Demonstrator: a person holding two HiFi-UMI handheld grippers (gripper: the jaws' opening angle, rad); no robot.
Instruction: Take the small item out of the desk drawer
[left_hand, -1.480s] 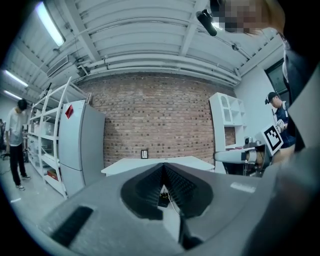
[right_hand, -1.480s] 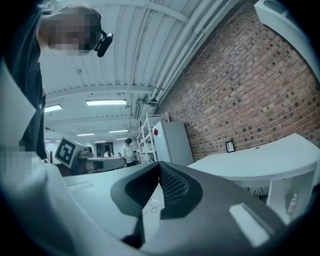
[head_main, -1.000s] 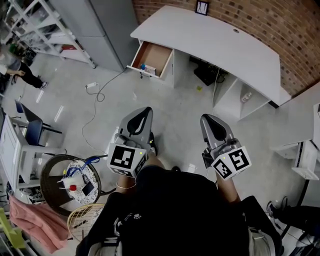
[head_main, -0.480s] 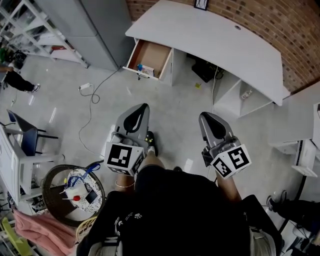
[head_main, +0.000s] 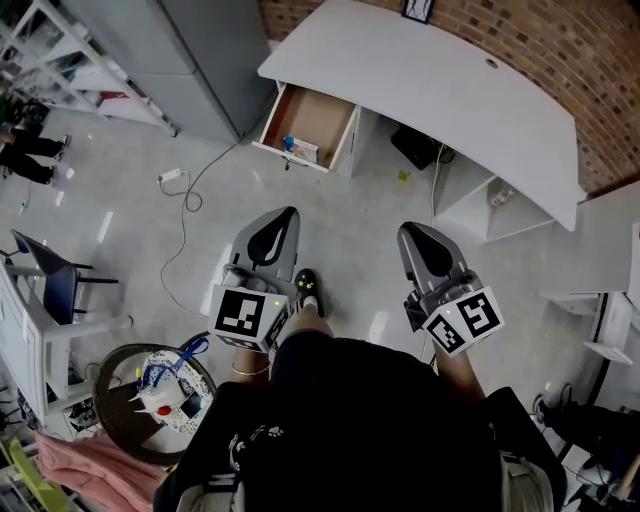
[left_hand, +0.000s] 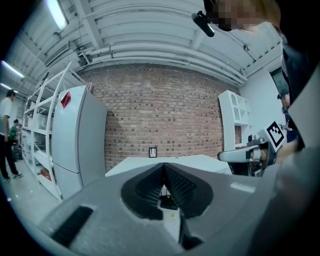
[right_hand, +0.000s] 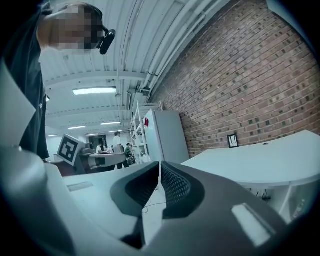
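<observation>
**Both tools shut and empty; small item lies in the open drawer**

In the head view the left tool (head_main: 281, 218) and the right tool (head_main: 411, 232) are held side by side in front of the person, over the floor (head_main: 350, 225). Both point toward the worktop (head_main: 440, 85) and are well apart from it.

The left gripper view shows the left tool's jaws closed tip to tip with nothing between them. The right gripper view shows the right tool's jaws pressed together too, and likewise empty.

The drawer (head_main: 322, 112) stands pulled out at the worktop's left end. The small item (head_main: 289, 142), blue, lies inside it close against the front panel, well away from both tools. A white piece (head_main: 304, 151) lies just beside the item.

A cable (head_main: 190, 180) trails across the floor to the left of the drawer. A brick wall (head_main: 560, 55) runs behind the worktop. The person's shoe (head_main: 306, 284) shows on the floor just beside the left tool.
</observation>
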